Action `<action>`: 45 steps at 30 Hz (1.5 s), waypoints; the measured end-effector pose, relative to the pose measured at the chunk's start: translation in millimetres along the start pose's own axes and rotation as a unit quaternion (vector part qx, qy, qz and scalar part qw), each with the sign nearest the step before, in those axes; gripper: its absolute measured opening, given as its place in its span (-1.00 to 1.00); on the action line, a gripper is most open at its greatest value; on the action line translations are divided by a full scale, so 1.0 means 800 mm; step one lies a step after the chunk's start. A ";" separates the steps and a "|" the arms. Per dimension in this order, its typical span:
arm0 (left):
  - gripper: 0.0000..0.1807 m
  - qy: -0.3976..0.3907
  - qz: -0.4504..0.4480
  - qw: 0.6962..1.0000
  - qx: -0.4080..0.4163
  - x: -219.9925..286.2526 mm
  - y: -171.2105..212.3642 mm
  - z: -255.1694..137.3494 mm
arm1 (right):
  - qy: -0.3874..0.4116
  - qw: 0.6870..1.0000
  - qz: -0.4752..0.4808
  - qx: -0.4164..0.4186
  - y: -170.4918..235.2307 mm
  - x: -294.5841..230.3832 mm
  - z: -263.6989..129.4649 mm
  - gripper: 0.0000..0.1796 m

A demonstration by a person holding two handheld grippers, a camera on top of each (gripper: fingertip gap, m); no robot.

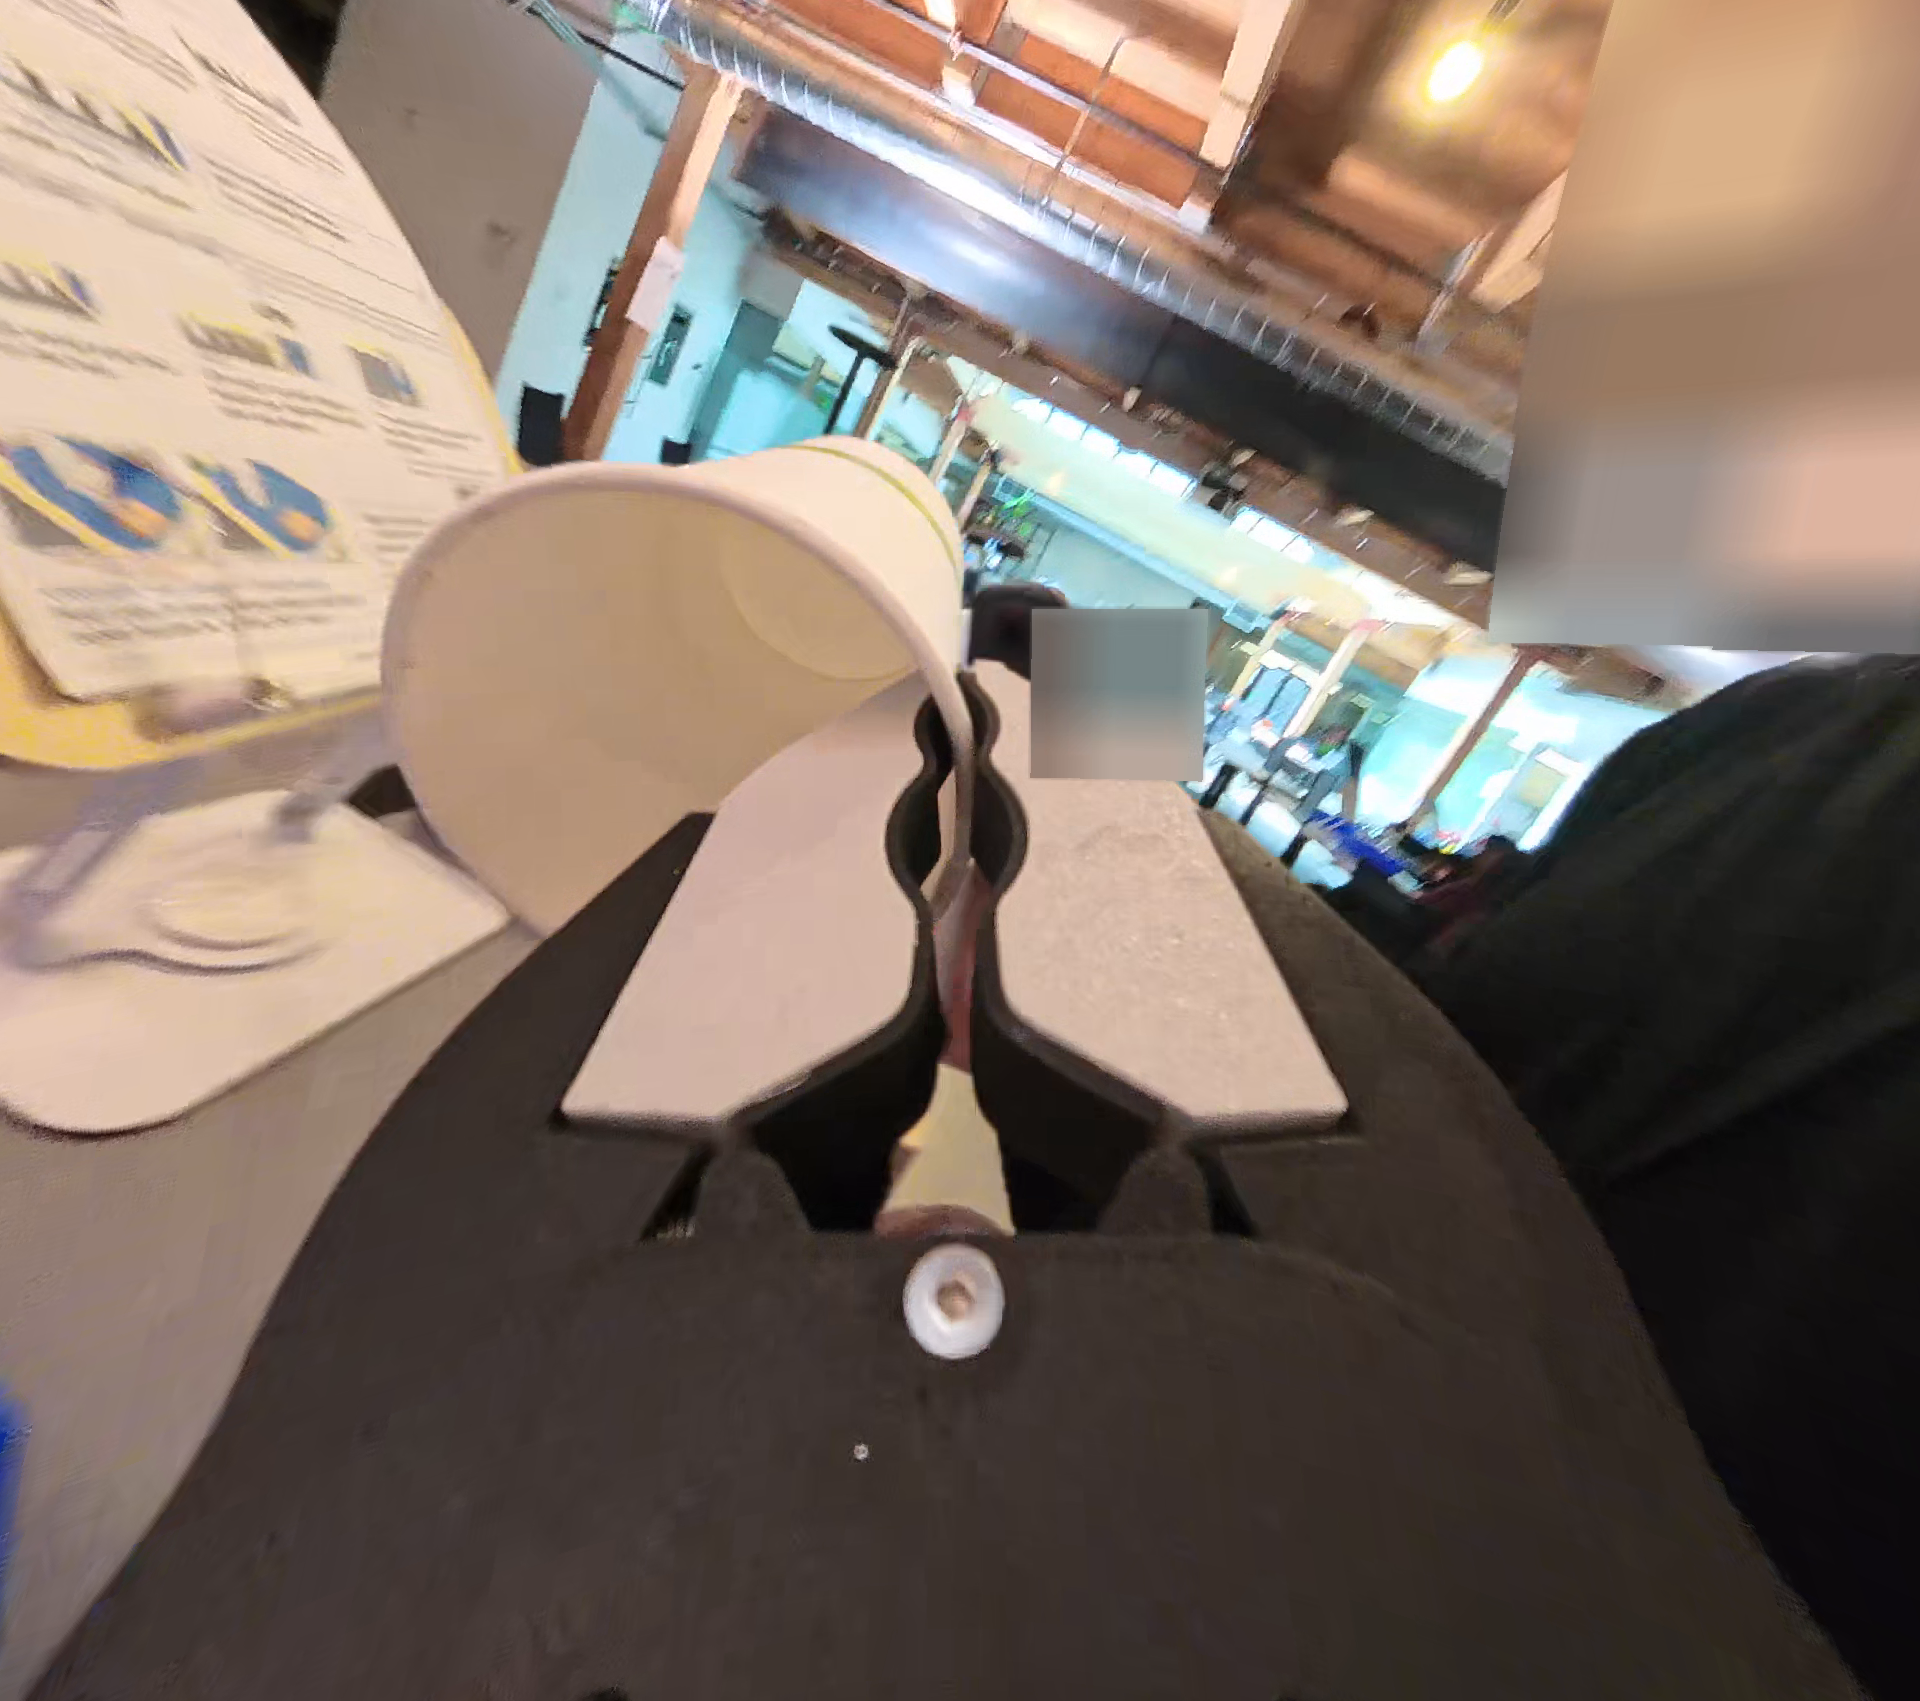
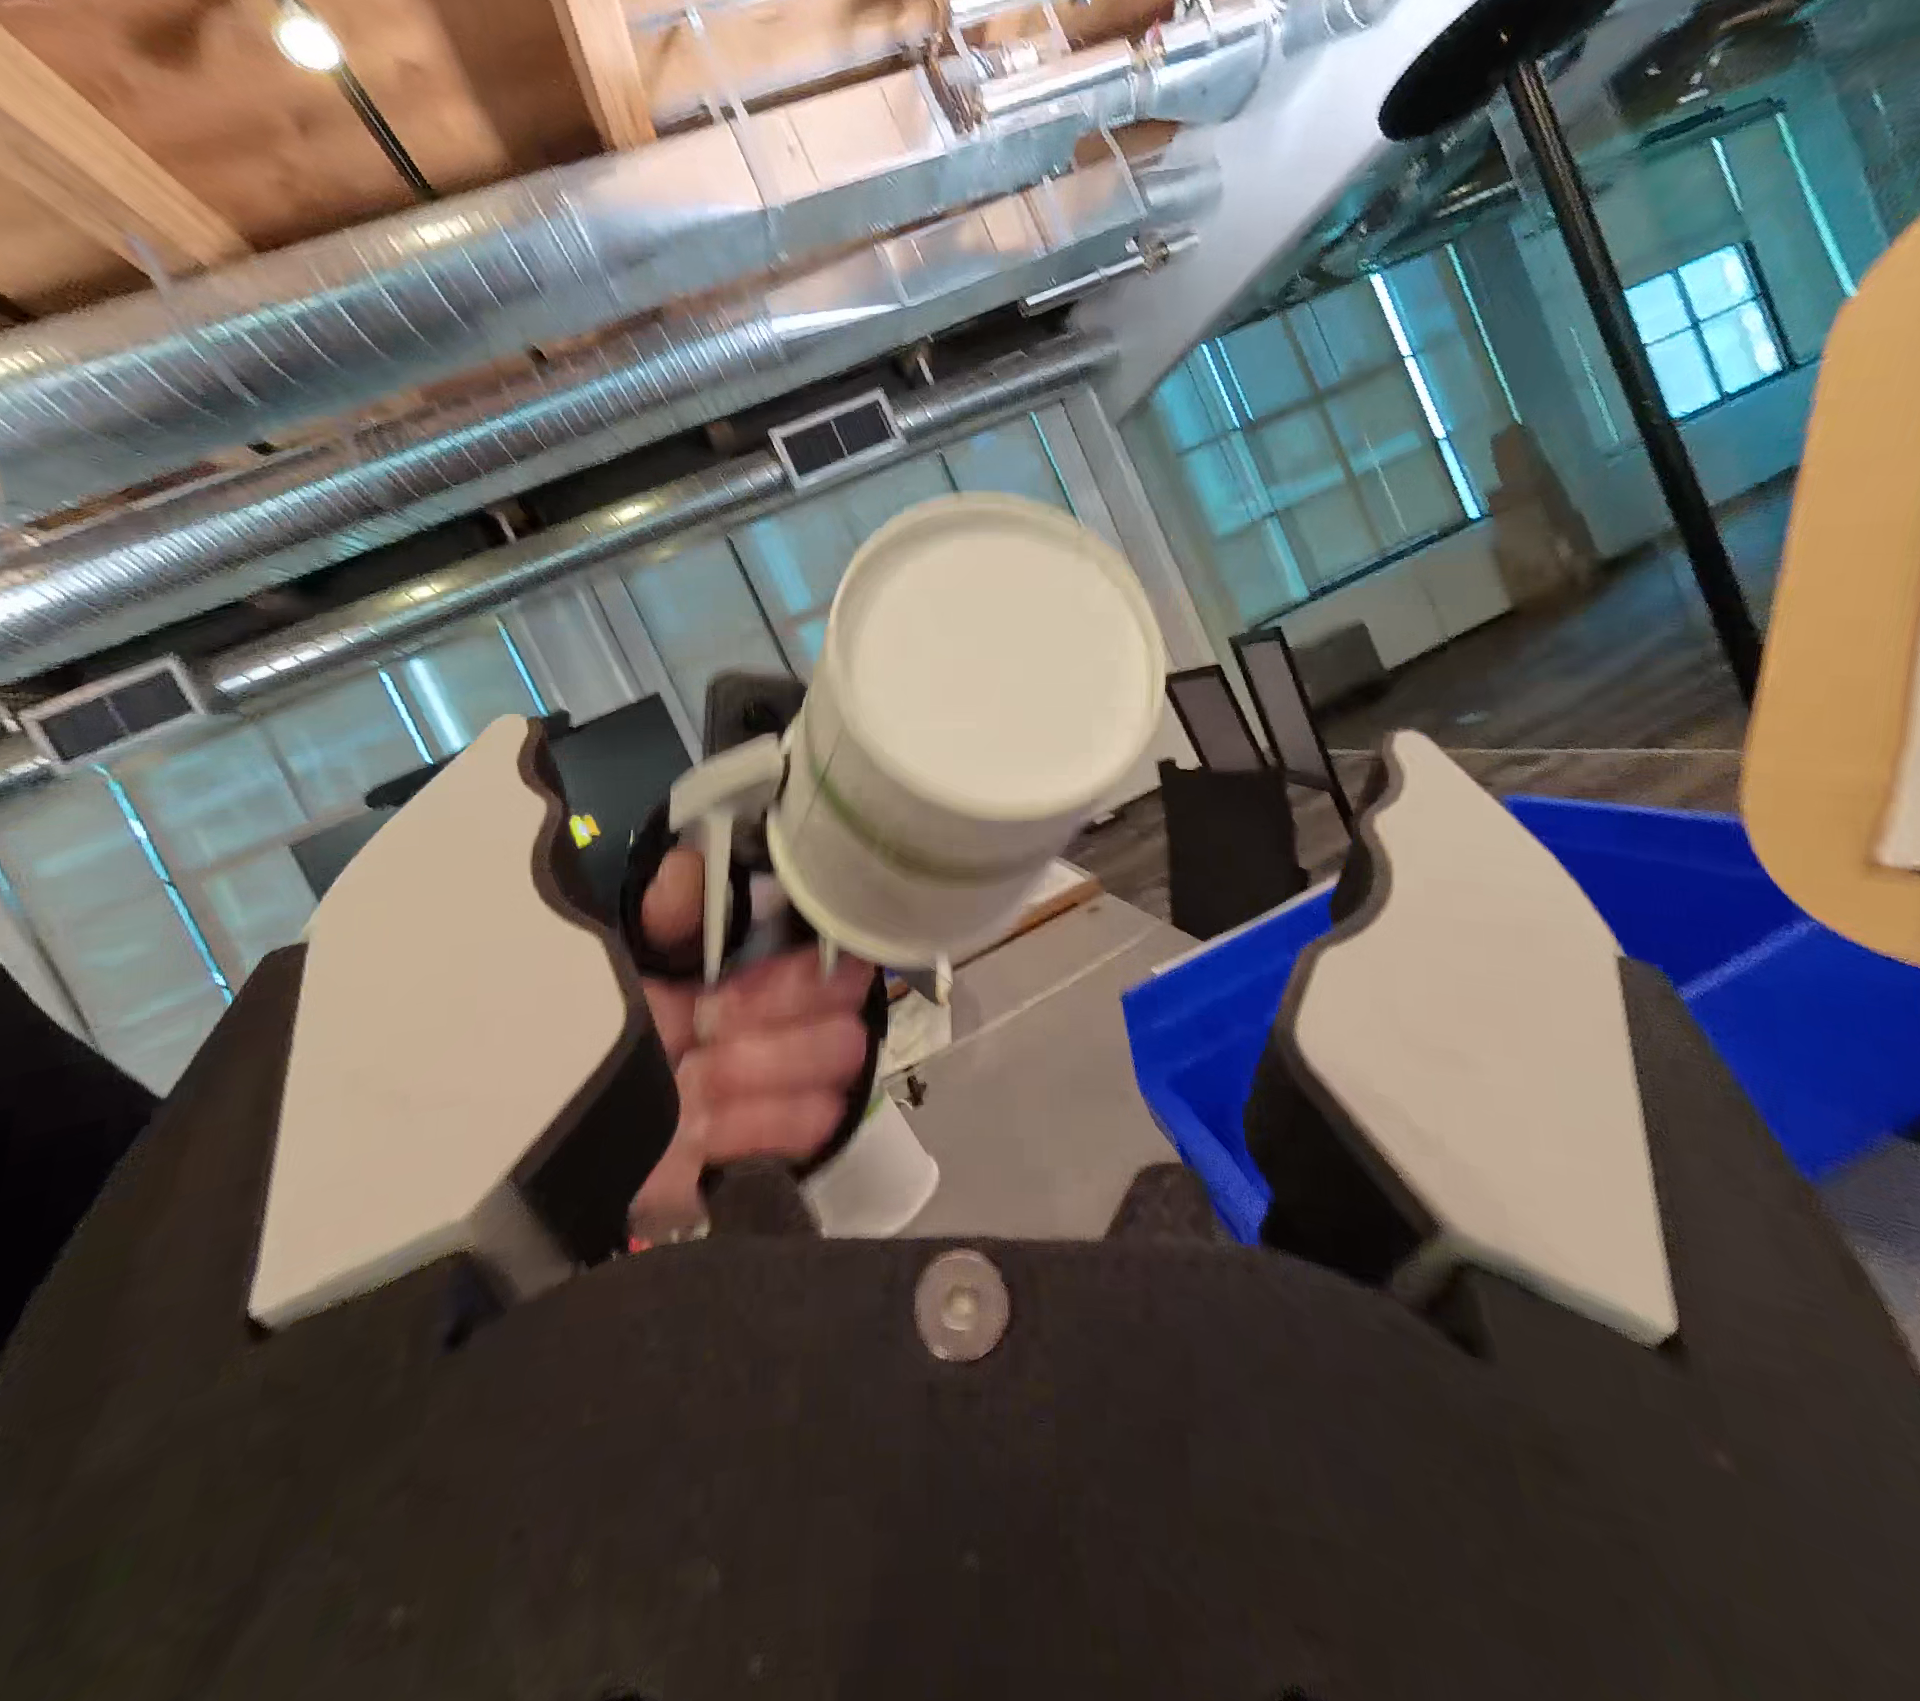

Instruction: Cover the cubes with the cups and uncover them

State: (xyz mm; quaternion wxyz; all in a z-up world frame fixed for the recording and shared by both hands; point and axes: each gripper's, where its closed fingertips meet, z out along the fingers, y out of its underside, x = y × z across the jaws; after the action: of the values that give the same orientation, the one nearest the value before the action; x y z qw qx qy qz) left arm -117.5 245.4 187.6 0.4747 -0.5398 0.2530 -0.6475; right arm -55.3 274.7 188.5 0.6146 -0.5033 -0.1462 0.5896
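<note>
Left tool (image 1: 961,716) pinches white cup's (image 1: 665,612) rim.

Bright, warm indoor light from ceiling lamps (image 1: 1455,70) up and right of the left gripper (image 1: 961,695); they flare. One lamp (image 2: 308,41) up-left of the right gripper (image 2: 951,778). Cool daylight through windows (image 2: 1320,467) ahead. Strong fisheye bend at edges. Motion blur throughout: poster (image 1: 187,249) left is smeared, cup (image 2: 966,726) soft. Shadows faint.
</note>
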 end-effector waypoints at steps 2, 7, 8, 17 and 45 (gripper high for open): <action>-1.00 0.022 -0.039 0.999 0.011 0.015 0.021 0.005 | -0.015 1.000 0.005 -0.004 -0.003 -0.006 0.013 0.52; -1.00 0.061 -0.112 0.991 0.041 0.029 0.046 0.013 | -0.059 0.997 -0.004 -0.052 0.006 -0.026 0.010 0.01; -1.00 0.062 -0.121 0.990 0.041 0.028 0.049 0.016 | -0.051 0.997 -0.016 -0.058 0.003 -0.026 0.006 0.00; -1.00 0.008 -0.025 0.999 -0.027 0.025 0.044 0.009 | 0.123 0.947 -0.206 -0.214 -0.054 0.001 -0.133 0.00; -1.00 -0.006 0.027 0.992 -0.120 0.043 0.094 0.049 | 0.233 0.863 -0.213 -0.395 0.128 0.055 -0.311 0.49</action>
State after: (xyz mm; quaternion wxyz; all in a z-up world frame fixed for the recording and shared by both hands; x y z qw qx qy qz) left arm -53.5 190.5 151.7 0.4255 -0.5901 0.3407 -0.5956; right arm 89.7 181.3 -22.8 0.4913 -0.7832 -0.3229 0.2024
